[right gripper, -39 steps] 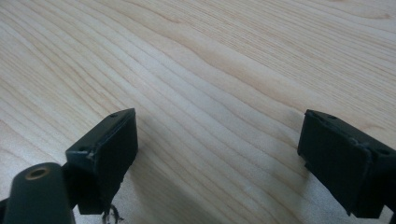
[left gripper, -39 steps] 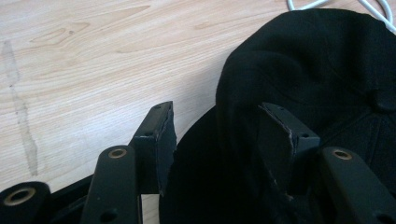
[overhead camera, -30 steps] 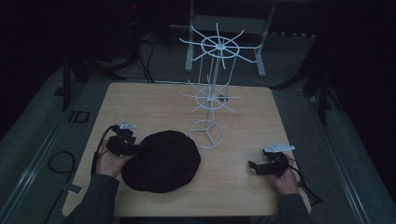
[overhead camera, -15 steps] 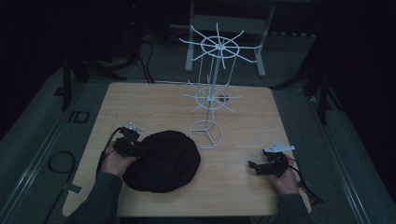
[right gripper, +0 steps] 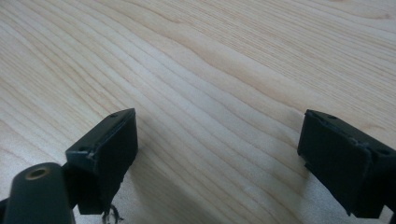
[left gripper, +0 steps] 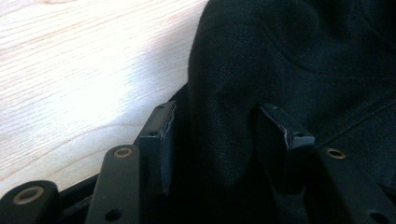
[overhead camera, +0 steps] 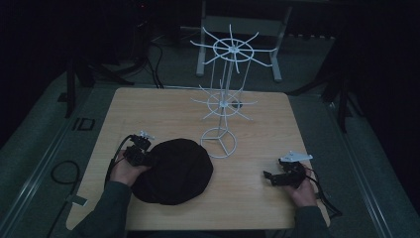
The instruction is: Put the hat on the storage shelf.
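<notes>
While closing, left tongs (left gripper: 215, 140) straddle black hat (overhead camera: 173, 171), wooden table (overhead camera: 257, 119)

The table (overhead camera: 163, 106) is a light wooden board with rounded corners and a clear grain. On it stands a white wire stand (overhead camera: 225, 96), with its round base ring just behind the middle of the table. A black cap (overhead camera: 173, 171) lies flat on the wood, near the ring, in front of it and to its left, and reaches almost to the front edge of the table. To the right of the stand and behind it, the wood is bare.
</notes>
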A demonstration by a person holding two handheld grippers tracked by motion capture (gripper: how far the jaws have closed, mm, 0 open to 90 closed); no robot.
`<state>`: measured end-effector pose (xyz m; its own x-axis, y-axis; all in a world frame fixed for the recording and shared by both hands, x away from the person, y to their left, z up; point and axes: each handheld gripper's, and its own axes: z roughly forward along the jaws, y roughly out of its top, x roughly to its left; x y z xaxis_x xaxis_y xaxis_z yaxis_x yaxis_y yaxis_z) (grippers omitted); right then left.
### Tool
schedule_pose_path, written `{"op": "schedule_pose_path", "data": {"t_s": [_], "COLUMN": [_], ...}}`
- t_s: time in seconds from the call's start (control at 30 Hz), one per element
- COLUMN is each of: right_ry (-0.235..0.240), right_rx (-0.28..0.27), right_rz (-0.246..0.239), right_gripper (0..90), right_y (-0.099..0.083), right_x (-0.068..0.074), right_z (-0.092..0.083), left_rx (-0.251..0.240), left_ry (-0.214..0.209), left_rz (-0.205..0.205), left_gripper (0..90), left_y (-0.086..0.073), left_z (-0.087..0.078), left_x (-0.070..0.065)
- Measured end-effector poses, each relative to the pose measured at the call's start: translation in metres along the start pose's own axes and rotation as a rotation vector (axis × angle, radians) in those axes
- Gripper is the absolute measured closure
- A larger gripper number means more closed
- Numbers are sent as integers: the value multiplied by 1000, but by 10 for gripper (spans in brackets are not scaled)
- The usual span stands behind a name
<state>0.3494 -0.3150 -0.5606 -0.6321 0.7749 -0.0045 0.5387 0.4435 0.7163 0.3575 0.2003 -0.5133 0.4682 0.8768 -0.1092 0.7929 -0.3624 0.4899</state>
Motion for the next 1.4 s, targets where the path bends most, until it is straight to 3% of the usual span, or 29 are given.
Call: {"op": "schedule_pose_path", "data": {"t_s": [0.2,0.3,0.47,0.63,0.73,1.07,1.4], "right_ry": [0,0,0,0,0,0,0], "right_rx": [-1,0,0,0,0,0,0], "right_rz": [-1,-1,0,0,0,0,0], "right_gripper": [120,119,119,120,120,120,120], "right_y": [0,0,0,0,0,0,0], "right_x": [0,0,0,0,0,0,0], "right_z": [0,0,0,0,0,0,0], "left_rx": [6,8,36,68,61,-19,-53], "left_ry": [-32,-25,42,142,162,44,-23], "left_rz": [5,1,37,104,116,17,-29], "left_gripper": [488,485,554,681,744,794,805], "left_y": [0,0,2,5,5,-1,-3], "left_z": [1,1,1,1,0,-7,-10], "left_x": [1,0,-7,-18,-20,-4,3]}}
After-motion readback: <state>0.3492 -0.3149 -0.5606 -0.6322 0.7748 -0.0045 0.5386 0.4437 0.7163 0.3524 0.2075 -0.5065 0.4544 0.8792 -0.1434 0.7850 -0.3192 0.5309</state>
